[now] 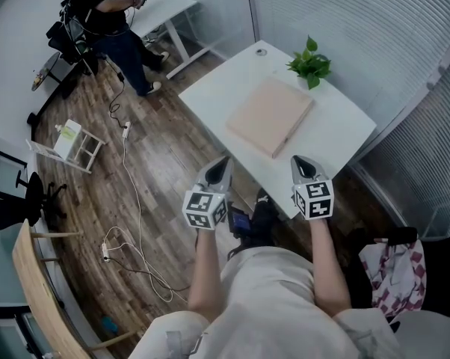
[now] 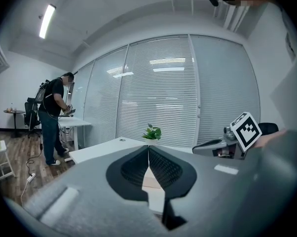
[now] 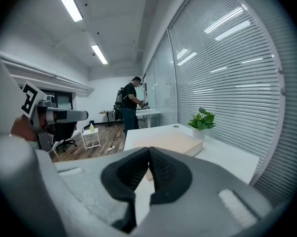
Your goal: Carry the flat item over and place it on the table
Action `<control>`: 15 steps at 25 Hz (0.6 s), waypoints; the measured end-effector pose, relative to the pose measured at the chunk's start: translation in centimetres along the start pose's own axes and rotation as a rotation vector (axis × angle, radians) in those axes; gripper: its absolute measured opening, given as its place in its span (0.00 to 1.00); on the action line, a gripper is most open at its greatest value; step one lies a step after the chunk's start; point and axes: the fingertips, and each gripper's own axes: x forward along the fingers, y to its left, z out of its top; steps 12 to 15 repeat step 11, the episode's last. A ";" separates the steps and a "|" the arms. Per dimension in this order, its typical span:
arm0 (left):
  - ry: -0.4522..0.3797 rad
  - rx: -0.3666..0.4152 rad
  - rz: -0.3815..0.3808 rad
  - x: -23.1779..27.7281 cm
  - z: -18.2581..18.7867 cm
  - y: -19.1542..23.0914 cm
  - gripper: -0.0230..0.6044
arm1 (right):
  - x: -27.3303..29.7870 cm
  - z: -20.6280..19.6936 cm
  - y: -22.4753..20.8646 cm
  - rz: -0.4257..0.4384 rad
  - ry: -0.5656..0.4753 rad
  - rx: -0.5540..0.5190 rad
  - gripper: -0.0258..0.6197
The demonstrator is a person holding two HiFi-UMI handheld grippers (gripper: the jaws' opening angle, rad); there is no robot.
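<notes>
Left claw, right claw: closed, empty

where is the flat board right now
In the head view, right of centre, the flat board lies on the white table beside the potted plant.

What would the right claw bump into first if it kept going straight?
Most likely the flat tan box on the white table; the shut right claw points at its near edge, but depth is unclear.
</notes>
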 end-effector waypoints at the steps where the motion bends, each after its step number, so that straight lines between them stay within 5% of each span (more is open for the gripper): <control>1: 0.003 0.003 -0.003 0.0 0.0 -0.1 0.05 | -0.1 0.1 0.0 0.000 -0.002 0.000 0.04; 15: 0.013 -0.008 -0.002 -0.5 -0.1 -0.7 0.05 | -0.9 -1.3 -0.9 -0.043 0.049 0.059 0.04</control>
